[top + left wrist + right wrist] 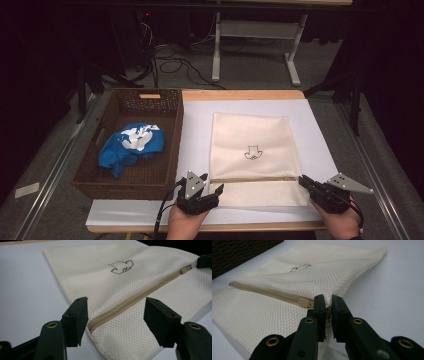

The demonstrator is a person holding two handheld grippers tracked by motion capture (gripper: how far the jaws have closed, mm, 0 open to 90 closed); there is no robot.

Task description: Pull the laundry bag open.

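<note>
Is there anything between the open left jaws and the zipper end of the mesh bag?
Nothing visible. The left gripper stands open right at the zipper end of the mesh bag, with bare fabric between the jaws.

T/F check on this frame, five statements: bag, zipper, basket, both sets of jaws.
1. The right gripper has its jaws shut on the mesh bag at the zipper's end. True.
2. The left gripper is clamped on the bag. False: its jaws stand open, either side of the zipper end, pads off the fabric.
3. The zipper is fully undone. False: it looks closed, with the slider at the end beside the right gripper.
4. A blue and white cloth lies in the wicker basket. True.
5. The basket sits to the right of the bag in the high view. False: it sits to the left.
</note>
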